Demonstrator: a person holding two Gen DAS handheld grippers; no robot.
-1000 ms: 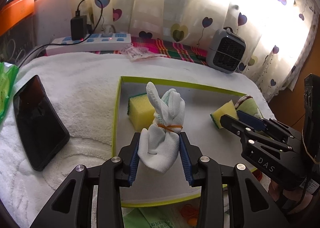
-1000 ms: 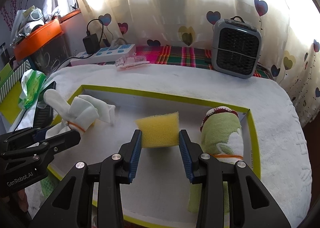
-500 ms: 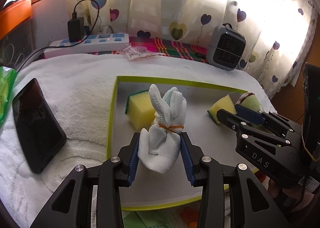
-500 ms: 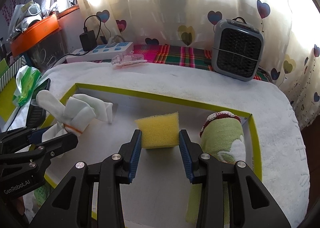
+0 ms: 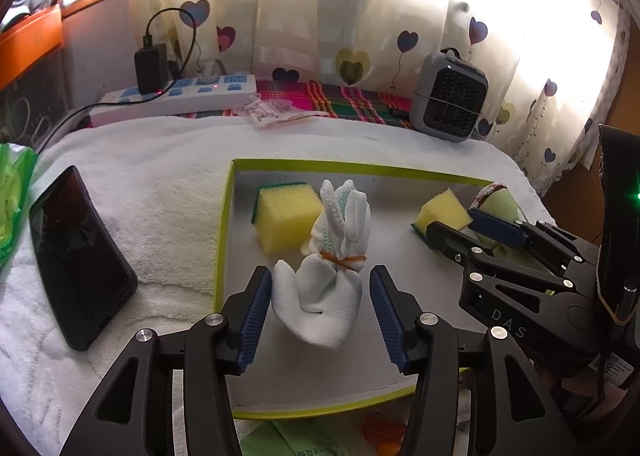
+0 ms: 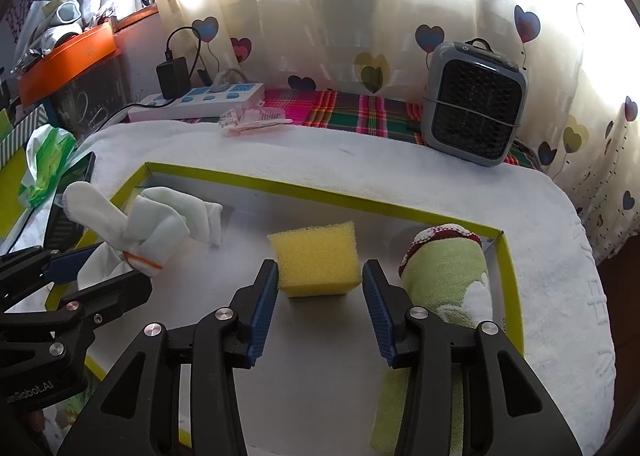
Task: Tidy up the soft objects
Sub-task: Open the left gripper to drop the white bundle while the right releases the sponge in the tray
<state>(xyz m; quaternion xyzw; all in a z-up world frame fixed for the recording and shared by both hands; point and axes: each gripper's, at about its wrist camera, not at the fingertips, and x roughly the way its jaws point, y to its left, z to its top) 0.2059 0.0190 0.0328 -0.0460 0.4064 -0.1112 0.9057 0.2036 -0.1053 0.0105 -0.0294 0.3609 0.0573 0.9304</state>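
Note:
A white cloth bundle (image 5: pixel 324 292) tied with an orange rubber band stands on the grey floor of a green-rimmed tray (image 5: pixel 221 240). My left gripper (image 5: pixel 320 316) straddles it with its jaws opening; a gap shows beside the right pad. A yellow sponge (image 6: pixel 316 260) rests on the tray (image 6: pixel 320 197) between the pads of my right gripper (image 6: pixel 320 308), whose jaws are also opening and stand just clear of it. A second yellow sponge (image 5: pixel 284 220) with a green back lies behind the bundle. A rolled green towel (image 6: pixel 444 268) lies at the tray's right side.
The tray sits on a white towel (image 5: pixel 140 176) that covers the table. A black phone (image 5: pixel 76 256) lies left of the tray, with a green bag (image 5: pixel 12 208) beyond it. A power strip (image 5: pixel 176 96) and a small grey heater (image 5: pixel 448 96) stand at the back by the curtain.
Both grippers' jaws have spread apart. The cloth bundle and the yellow sponge, squeezed between the pads before, now sit loose on the tray floor.

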